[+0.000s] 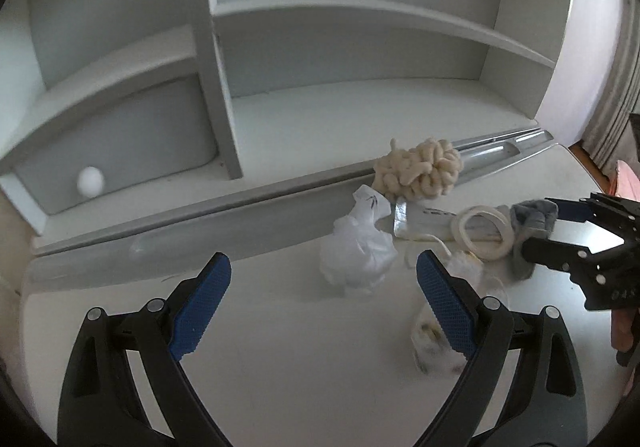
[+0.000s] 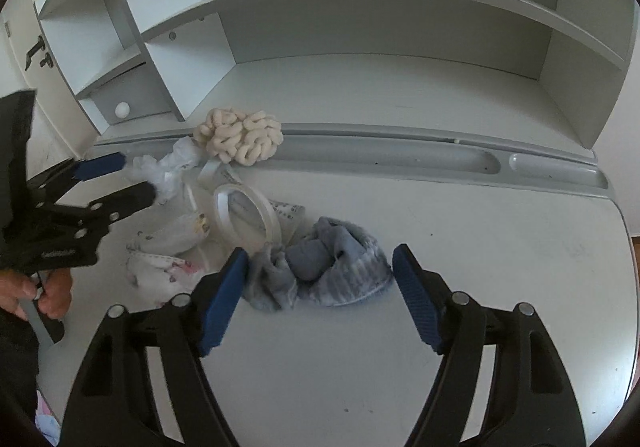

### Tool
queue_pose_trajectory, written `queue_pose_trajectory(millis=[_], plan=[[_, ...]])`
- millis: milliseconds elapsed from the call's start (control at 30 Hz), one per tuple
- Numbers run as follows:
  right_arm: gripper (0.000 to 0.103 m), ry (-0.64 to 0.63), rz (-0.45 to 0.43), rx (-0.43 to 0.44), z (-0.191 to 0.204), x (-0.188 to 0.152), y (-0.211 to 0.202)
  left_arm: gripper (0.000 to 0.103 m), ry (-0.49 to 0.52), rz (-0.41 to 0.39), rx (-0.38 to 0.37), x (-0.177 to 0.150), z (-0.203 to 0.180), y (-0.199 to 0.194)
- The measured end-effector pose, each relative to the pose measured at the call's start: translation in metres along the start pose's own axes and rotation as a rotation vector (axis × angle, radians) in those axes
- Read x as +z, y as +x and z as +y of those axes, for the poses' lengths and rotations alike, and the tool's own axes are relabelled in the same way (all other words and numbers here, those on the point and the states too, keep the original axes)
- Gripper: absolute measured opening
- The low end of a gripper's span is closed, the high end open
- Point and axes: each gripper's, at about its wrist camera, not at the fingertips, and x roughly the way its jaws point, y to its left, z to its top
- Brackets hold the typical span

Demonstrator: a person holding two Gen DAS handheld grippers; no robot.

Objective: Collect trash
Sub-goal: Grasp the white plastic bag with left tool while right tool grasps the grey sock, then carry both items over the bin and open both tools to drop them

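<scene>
Ahead of the left gripper [image 1: 324, 287], on the white desk [image 1: 280, 347], lies a crumpled white plastic bag [image 1: 358, 255], just beyond the gap between the jaws, which stand wide apart with nothing between them. Beside its right pad sits a small crumpled wrapper [image 1: 430, 339], partly hidden by that pad. Beyond the bag rests a cream knotted bundle [image 1: 418, 169] at the desk's pen groove [image 1: 508, 147]. Between the right gripper's [image 2: 318, 287] parted jaws lies a blue-grey sock [image 2: 320, 271]; the left pad touches or nearly touches its edge, the right pad stands clear. Left of the sock lie a white tape ring [image 2: 248, 215] and printed tissue [image 2: 160, 267]. A hand [image 2: 36, 291] holds the left gripper's handle.
</scene>
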Motion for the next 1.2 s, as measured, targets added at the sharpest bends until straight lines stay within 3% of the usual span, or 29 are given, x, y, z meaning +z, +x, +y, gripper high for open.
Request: queue_pose_trajectory(millis=[33,67,100,133,200,467,633,733,900,1067,1200], plan=[[0.059,-0.006,0.000,-0.003,0.001,0.000,0.001,0.091,0.004,0.002,-0.004,0.000,0.002,0.003],[0.045,-0.008,0.001,-0.002,0.003,0.001,0.003,0.087,0.012,0.001,-0.007,0.001,0.001,0.006],[0.037,-0.004,0.004,0.007,0.003,-0.001,0.002,0.076,0.014,0.000,-0.012,0.002,0.001,0.008],[0.035,-0.004,0.003,0.007,0.002,-0.001,0.000,0.070,0.017,0.003,-0.020,0.002,0.001,0.009],[0.027,-0.012,-0.006,0.002,0.003,-0.004,-0.005,0.035,0.019,0.024,-0.043,0.001,0.000,0.013],[0.026,0.067,-0.068,0.005,-0.015,-0.020,-0.047,0.032,0.022,0.010,0.016,-0.003,-0.006,-0.007],[0.026,0.140,-0.139,-0.044,-0.050,-0.054,-0.102,0.032,0.076,-0.020,0.005,-0.007,-0.045,-0.039],[0.026,0.208,-0.173,-0.098,-0.083,-0.088,-0.141,0.032,0.103,-0.035,-0.051,-0.009,-0.090,-0.055],[0.026,0.337,-0.219,-0.225,-0.147,-0.159,-0.207,0.032,0.178,-0.042,-0.211,-0.021,-0.198,-0.067],[0.026,0.487,-0.244,-0.437,-0.218,-0.248,-0.263,0.032,0.304,-0.021,-0.402,-0.037,-0.334,-0.071],[0.026,0.623,-0.229,-0.510,-0.269,-0.312,-0.282,0.032,0.414,-0.007,-0.524,-0.057,-0.425,-0.078]])
